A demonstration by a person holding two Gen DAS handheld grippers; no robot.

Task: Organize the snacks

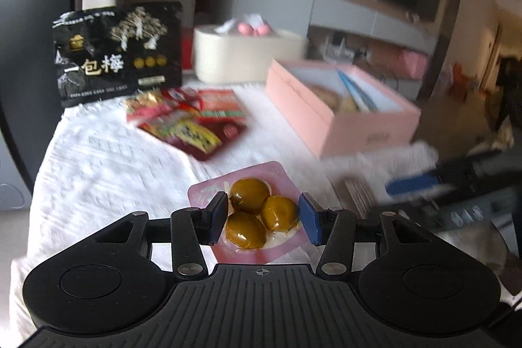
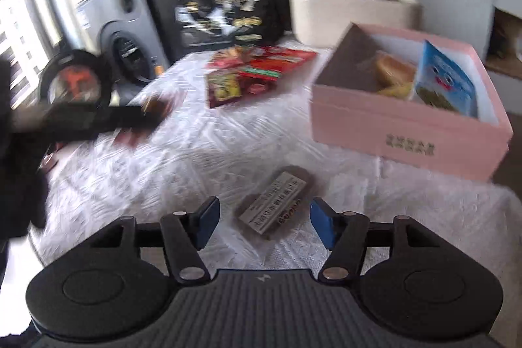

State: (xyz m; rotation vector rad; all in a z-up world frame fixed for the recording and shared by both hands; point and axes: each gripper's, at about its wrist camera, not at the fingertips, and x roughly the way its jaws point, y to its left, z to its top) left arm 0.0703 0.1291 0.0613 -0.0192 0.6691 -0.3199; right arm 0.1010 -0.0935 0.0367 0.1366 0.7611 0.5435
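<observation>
- Black bag [image 1: 117, 52] stands upright at the far left of the white-covered surface [image 1: 98, 165].
- Red snack packets [image 1: 192, 119] lie in a loose heap just right of it.
- Left tool [image 1: 263, 216] grips a pink pack of three green plums [image 1: 257, 211] — its pads press both sides, and the pack is lifted off the cloth.
- Brown bar [image 2: 275, 206] lies flat on the cloth; the right tool [image 2: 262, 222] hovers over it, partly open and holding nothing.
- Pink box [image 2: 407, 132] sits open at the right — a blue packet [image 2: 443, 83] leans inside.
</observation>
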